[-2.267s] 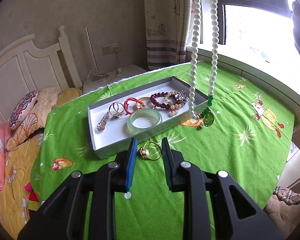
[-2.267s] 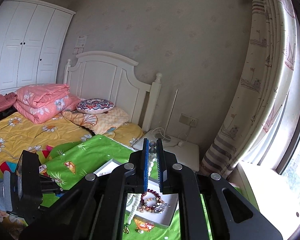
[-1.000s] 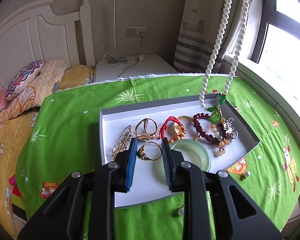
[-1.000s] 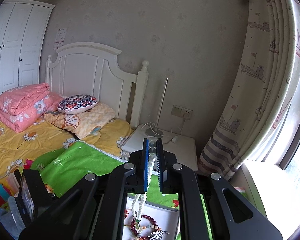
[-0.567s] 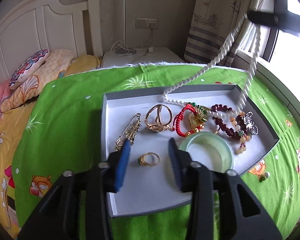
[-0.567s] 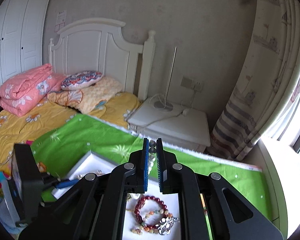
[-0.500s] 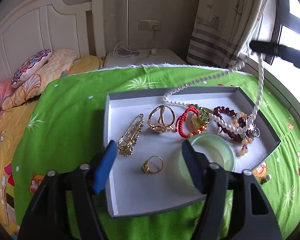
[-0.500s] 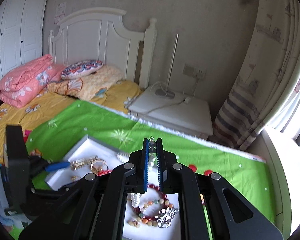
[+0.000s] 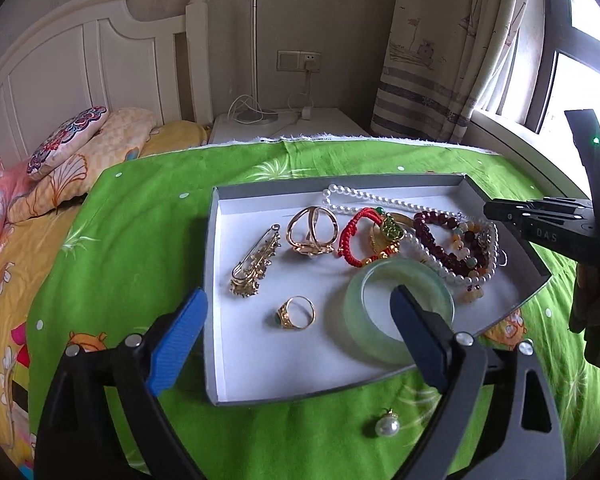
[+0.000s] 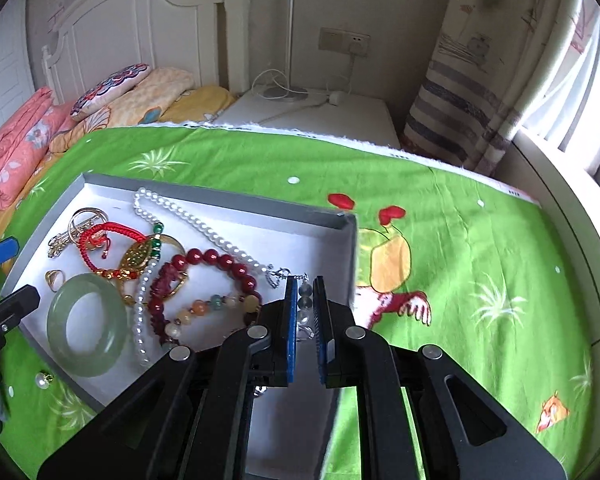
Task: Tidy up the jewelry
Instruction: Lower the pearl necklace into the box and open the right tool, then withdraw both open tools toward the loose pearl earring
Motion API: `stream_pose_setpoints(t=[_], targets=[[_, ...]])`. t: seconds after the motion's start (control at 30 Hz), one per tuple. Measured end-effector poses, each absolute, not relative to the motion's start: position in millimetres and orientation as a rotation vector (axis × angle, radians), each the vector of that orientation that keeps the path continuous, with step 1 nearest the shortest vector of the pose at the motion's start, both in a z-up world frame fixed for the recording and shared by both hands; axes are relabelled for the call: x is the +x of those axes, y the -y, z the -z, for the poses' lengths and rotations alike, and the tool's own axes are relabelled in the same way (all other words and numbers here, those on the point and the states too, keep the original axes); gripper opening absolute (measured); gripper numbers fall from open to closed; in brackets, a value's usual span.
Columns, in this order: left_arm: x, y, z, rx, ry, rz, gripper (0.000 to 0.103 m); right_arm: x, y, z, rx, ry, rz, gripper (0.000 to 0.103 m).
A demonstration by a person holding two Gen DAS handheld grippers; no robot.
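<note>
Right hand-held gripper (image 10: 305, 300) pinches white pearl necklace (image 10: 188, 216) draped in tray (image 10: 260, 204).

White headboard (image 9: 100, 60) behind bed; patterned cushion (image 9: 66, 142) on yellow pillow (image 9: 88, 168). Pink quilt (image 10: 14, 148) folded at left. White nightstand (image 10: 320, 114) holding cables, possibly lamp base. Wall socket (image 9: 299, 60) above. Striped curtain (image 9: 428, 80) beside window (image 9: 580, 60). Green printed cloth (image 10: 480, 248) over table.
</note>
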State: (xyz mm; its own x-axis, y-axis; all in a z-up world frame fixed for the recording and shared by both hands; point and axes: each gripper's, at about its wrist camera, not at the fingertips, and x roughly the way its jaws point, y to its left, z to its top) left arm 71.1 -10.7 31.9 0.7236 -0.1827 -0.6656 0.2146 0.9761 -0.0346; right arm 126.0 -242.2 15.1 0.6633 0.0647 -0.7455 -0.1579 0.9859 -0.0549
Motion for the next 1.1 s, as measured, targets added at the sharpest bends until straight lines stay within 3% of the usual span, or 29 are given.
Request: stream_pose_setpoints(t=[0.13, 0.17, 0.2, 0.5, 1.1], targets=[[61, 11, -36, 0.053, -0.694, 0.213, 0.1, 110, 261, -19, 0.013, -0.811, -0.23, 0.047], [59, 11, -37, 0.053, -0.688, 0.21, 0.1, 103, 263, -22, 0.027, -0.787, -0.237, 0.066], [58, 10, -38, 0.055, -0.684, 0.204, 0.1, 96, 265, -24, 0.034, -0.76, -0.236, 0.072], [49, 12, -38, 0.105, -0.672, 0.144, 0.1, 37, 273, -38, 0.128, -0.666, -0.309, 0.074], [1, 3, -37, 0.113, -0.693, 0.118, 0.1, -11, 265, -7, 0.089, -0.734, -0.273, 0.077]])
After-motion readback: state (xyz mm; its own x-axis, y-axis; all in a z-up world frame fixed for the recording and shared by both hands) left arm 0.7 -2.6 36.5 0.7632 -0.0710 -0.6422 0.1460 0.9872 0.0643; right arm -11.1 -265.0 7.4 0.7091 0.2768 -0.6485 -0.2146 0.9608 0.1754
